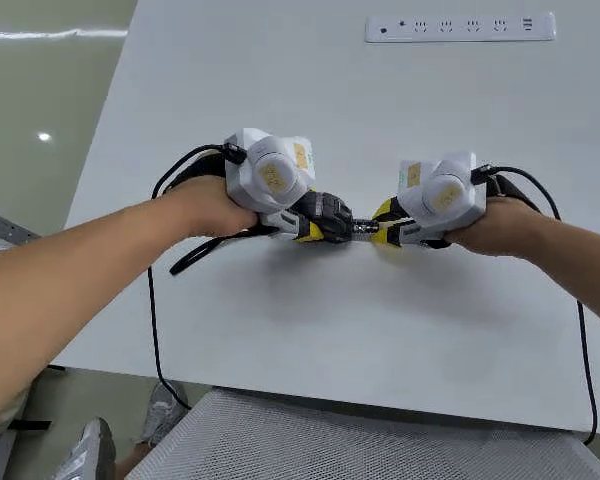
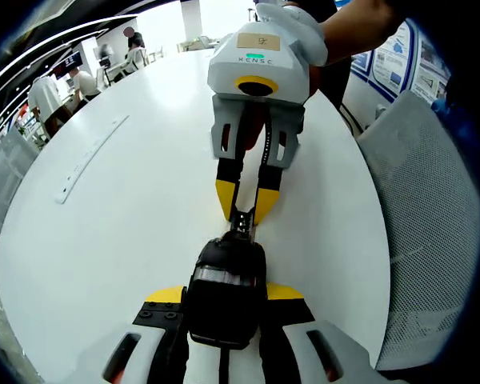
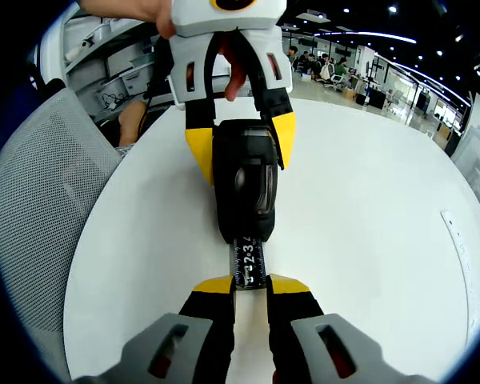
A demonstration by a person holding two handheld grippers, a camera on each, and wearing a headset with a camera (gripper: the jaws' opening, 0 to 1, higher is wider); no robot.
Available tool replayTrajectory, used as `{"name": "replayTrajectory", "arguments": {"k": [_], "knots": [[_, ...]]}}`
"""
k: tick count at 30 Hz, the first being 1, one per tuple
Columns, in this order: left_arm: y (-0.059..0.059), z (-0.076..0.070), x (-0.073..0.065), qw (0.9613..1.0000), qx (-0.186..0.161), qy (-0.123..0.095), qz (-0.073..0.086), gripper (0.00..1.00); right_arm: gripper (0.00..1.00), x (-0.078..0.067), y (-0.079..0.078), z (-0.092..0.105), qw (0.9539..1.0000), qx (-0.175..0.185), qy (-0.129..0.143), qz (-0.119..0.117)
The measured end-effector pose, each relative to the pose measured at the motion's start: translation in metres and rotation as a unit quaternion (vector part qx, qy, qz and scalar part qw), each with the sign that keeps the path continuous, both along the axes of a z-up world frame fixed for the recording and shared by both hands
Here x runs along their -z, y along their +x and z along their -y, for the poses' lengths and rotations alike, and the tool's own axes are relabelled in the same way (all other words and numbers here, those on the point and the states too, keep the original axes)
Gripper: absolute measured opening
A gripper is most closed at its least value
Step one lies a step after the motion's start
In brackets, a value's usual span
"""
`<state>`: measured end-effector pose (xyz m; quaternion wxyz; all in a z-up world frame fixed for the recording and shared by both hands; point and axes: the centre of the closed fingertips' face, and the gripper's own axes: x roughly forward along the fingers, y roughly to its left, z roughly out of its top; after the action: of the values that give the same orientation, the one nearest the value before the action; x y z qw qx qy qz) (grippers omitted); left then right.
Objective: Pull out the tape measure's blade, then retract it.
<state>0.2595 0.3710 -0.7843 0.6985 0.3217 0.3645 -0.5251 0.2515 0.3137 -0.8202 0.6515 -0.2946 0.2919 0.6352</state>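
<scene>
A black tape measure [image 1: 328, 214] sits between the two grippers just above the white table [image 1: 380, 130]. My left gripper [image 1: 315, 228] is shut on the tape measure's case [image 2: 226, 290] [image 3: 246, 178]. A short length of the blade [image 3: 248, 264] with printed numbers sticks out of the case. My right gripper [image 1: 385, 232] [image 3: 250, 286] is shut on the blade's end [image 2: 242, 222]. The right gripper [image 2: 245, 204] faces the left one closely, and the blade [image 1: 365, 229] between them is only a few centimetres long.
A white power strip [image 1: 460, 27] lies at the table's far side. A grey mesh chair [image 1: 360, 440] stands at the near edge. Black cables [image 1: 160, 330] trail from both grippers. People and desks show in the background of the gripper views.
</scene>
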Motion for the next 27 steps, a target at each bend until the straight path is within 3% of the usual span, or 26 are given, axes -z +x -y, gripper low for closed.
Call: {"name": "replayTrajectory", "arguments": {"k": [27], "knots": [[-0.001, 0.0, 0.002, 1.0, 0.006, 0.005, 0.006, 0.3, 0.1, 0.001, 0.002, 0.04, 0.9998, 0.014, -0.007, -0.013]]}}
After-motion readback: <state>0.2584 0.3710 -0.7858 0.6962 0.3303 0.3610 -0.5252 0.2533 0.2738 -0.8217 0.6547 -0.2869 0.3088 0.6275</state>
